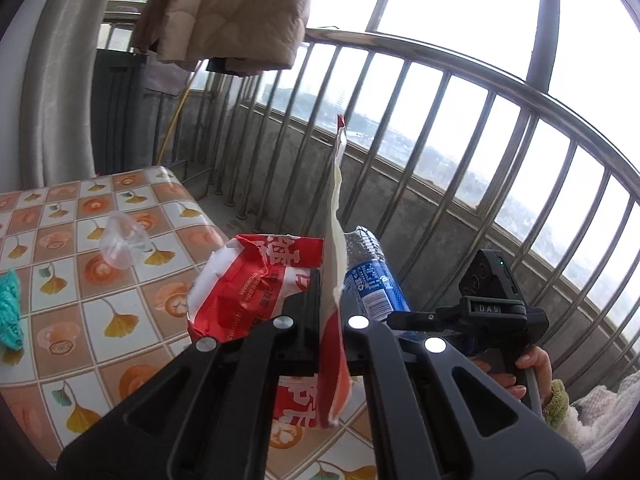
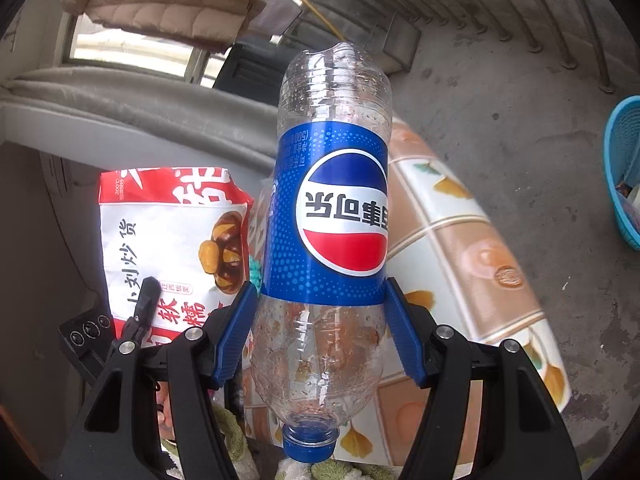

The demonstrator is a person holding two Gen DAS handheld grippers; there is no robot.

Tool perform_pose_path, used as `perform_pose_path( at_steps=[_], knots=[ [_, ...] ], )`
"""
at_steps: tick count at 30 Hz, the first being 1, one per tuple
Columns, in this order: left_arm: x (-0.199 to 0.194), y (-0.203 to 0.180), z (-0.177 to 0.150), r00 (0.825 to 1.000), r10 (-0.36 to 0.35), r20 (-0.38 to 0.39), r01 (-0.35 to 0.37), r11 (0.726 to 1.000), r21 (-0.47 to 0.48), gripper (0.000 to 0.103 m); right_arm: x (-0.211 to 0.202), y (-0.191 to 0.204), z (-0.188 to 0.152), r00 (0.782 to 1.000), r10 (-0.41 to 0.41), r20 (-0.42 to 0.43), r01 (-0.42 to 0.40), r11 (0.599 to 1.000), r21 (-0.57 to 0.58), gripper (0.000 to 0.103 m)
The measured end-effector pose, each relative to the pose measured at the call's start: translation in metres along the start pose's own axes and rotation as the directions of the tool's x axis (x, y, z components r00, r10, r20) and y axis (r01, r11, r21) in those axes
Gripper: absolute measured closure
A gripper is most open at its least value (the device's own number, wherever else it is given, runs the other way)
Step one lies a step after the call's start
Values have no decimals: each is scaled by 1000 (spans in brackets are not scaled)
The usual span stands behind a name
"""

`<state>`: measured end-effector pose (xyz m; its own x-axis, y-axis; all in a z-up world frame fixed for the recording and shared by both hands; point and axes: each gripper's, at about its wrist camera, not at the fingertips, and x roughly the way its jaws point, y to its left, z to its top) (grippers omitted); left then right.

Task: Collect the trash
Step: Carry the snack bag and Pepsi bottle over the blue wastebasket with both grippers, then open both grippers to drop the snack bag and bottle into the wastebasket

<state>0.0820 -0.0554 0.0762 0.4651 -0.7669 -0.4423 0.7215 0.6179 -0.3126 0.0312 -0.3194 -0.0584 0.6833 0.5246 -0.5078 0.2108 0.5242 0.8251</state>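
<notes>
My left gripper (image 1: 332, 300) is shut on a red and white snack bag (image 1: 248, 288), held edge-on above the table; the bag also shows in the right wrist view (image 2: 168, 240). My right gripper (image 2: 320, 312) is shut on an empty Pepsi bottle (image 2: 332, 216) with a blue label, cap end toward the camera. The bottle (image 1: 372, 280) and right gripper (image 1: 472, 316) show in the left wrist view just right of the bag. A clear plastic cup (image 1: 120, 242) lies on the table. A teal wrapper (image 1: 10, 308) lies at the table's left edge.
The table (image 1: 100, 288) has an orange and white patterned cloth. A metal balcony railing (image 1: 440, 128) runs behind and to the right. A blue mesh basket (image 2: 624, 168) stands on the concrete floor at the right. A beige jacket (image 1: 224, 12) hangs above.
</notes>
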Motion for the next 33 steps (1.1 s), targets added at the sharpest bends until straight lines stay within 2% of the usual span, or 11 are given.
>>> perform_pose_path(
  at_steps=[5, 9, 13, 20, 26, 28, 30, 31, 32, 33],
  knots=[
    [57, -42, -5, 994, -64, -91, 73, 993, 94, 103, -45, -47, 6, 994, -44, 103, 35, 995, 94, 40],
    [107, -68, -11, 974, -127, -188, 150, 982, 113, 103, -80, -84, 6, 981, -100, 168, 70, 982, 177, 40],
    [157, -91, -15, 943, -179, -280, 215, 971, 104, 103, -107, -120, 7, 960, -172, 219, 112, 959, 261, 40],
    [245, -133, -12, 878, -248, -410, 312, 945, 97, 103, -134, -184, 10, 924, -267, 272, 141, 902, 407, 40],
    [322, -173, -19, 820, -268, -506, 358, 930, 88, 103, -144, -239, 31, 894, -330, 303, 138, 847, 514, 40],
    [347, -184, -25, 814, -251, -524, 348, 933, 94, 103, -146, -259, 36, 882, -347, 318, 123, 822, 556, 40],
    [375, -193, -35, 798, -244, -552, 352, 931, 97, 82, -143, -286, 45, 871, -361, 332, 109, 803, 587, 39],
    [392, -195, -41, 793, -223, -567, 334, 938, 98, 53, -140, -302, 48, 866, -382, 323, 112, 777, 619, 39],
    [404, -194, -47, 799, -188, -571, 295, 950, 101, 40, -137, -317, 50, 863, -401, 307, 117, 750, 651, 38],
    [416, -191, -51, 807, -153, -571, 251, 963, 96, 40, -132, -334, 49, 861, -420, 286, 126, 721, 682, 38]
  ],
)
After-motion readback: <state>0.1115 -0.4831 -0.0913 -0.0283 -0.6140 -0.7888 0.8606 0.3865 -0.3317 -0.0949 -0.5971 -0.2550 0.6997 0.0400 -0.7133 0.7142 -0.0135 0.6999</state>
